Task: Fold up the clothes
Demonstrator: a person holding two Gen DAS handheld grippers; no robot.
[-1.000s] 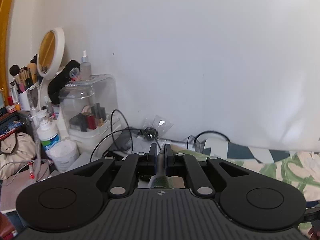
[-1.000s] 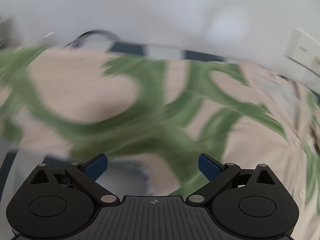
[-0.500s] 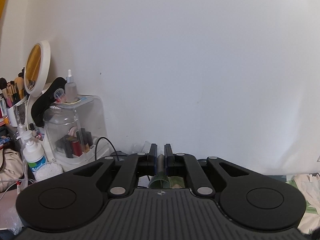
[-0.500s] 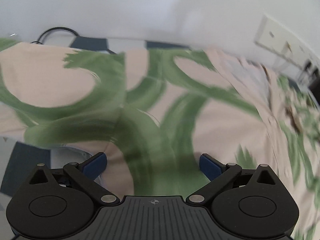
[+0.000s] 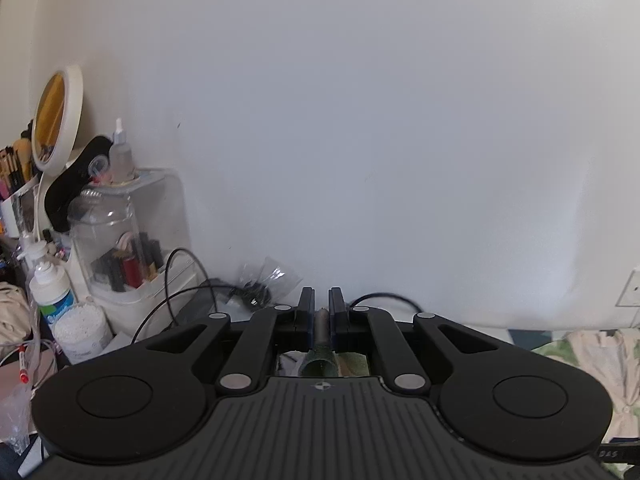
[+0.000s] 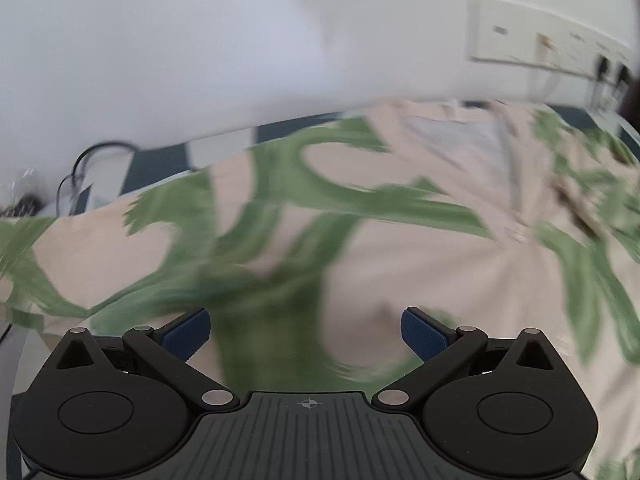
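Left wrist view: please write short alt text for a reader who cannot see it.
The left gripper is shut on a fold of green cloth, raised before a white wall. At left, a round mirror, bottles and cables crowd a table.

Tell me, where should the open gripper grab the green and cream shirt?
Probably the shirt's near edge, just ahead of the right gripper. Come in low from the front, jaws wide apart, so they slip around one layer. The cloth lies spread flat there. The left gripper is shut on a green bit of fabric, likely the same shirt.
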